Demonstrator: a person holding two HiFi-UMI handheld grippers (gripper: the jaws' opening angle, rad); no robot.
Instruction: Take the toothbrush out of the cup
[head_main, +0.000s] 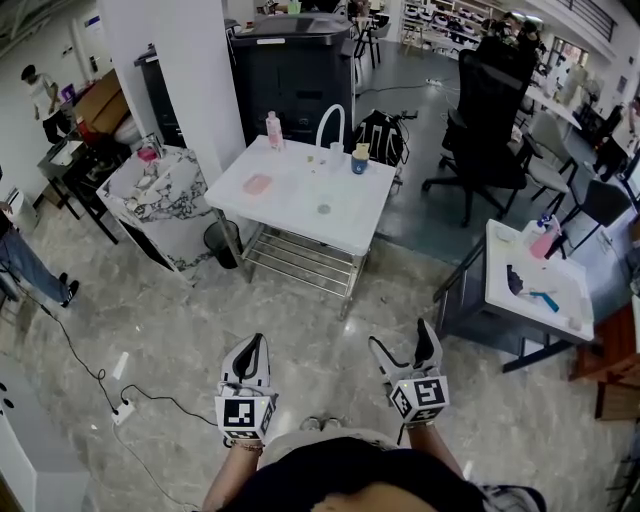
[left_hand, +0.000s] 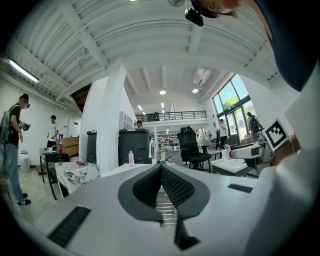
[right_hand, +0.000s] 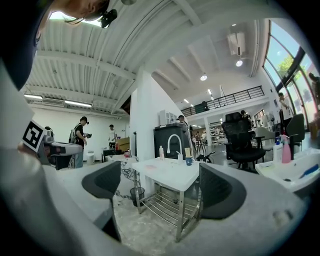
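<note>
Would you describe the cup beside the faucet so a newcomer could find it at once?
Start at the white table mid-room. On its far edge, just right of the arched white faucet, stands the cup. It is the only dark blue item there.

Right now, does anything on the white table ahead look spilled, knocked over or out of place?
Nothing stands out. The blue cup and pink bottle stand upright near the far edge of the white table; no spill shows.

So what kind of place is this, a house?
Probably not: it looks like a big open office or lab, with a black office chair, a white sink table and a large black machine.
</note>
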